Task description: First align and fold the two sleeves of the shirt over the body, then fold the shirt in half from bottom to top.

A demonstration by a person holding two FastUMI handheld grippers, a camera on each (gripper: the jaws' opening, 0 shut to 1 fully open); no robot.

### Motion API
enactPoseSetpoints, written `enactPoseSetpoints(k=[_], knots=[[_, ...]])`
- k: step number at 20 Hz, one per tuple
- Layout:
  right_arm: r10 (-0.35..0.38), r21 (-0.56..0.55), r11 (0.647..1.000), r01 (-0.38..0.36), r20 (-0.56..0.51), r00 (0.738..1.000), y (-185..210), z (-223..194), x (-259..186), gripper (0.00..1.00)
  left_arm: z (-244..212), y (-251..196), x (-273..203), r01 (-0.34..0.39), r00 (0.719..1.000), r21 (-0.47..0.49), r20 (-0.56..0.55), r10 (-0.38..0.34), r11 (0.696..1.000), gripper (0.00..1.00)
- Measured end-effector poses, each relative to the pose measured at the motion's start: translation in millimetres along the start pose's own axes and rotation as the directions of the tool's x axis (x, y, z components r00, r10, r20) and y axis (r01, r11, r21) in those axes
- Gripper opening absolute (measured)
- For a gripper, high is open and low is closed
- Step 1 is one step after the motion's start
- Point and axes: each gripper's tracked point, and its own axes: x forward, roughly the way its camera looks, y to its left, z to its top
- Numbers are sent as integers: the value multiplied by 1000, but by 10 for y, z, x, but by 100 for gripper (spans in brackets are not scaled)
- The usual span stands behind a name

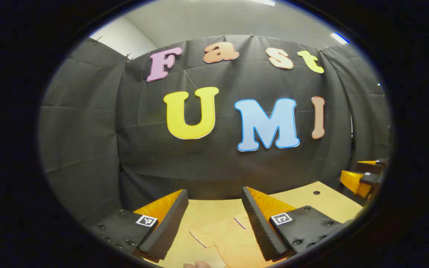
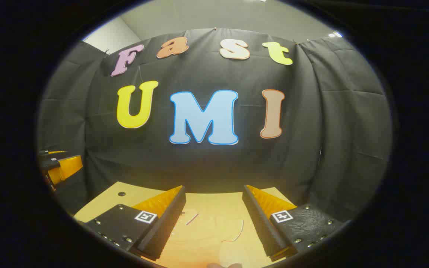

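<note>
Both grippers hover with fingers spread wide above the wooden table [image 1: 322, 203], apparently poised to begin: left gripper [image 1: 214, 223] and right gripper [image 2: 214, 219] each frame the pale shirt [image 1: 233, 238] lying flat at bottom centre.

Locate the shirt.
The shirt lies flat on the table, low in the left gripper view between the open left claw, and likewise under the right claw.

Tan table [image 1: 322, 201]; pale shirt [image 1: 233, 238] lying flat on it.
</note>
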Motion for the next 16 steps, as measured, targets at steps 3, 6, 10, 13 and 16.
enactPoseSetpoints(k=[3, 6, 10, 13, 16], knots=[[6, 22, 1000, -6, -16, 1000, -13, -45, -11, 97, -39, 31, -4, -11, 1000, 4, -9, 11, 1000, 94], [9, 27, 1000, -8, -17, 1000, -20, -56, -20, 96, -58, 70, -57, -23, 1000, 5, -11, 23, 1000, 95], [15, 22, 1000, -15, -16, 1000, 0, -60, -19, 96, 5, 166, -61, -46, 999, 35, 2, 46, 998, 95], [19, 14, 1000, -19, -27, 999, 21, -95, 23, 96, 38, 195, -59, -50, 999, 47, 12, 49, 998, 95], [20, 8, 1000, -19, -53, 998, 15, -206, 122, 96, 37, 214, -45, -50, 999, 47, 13, 49, 998, 96]])
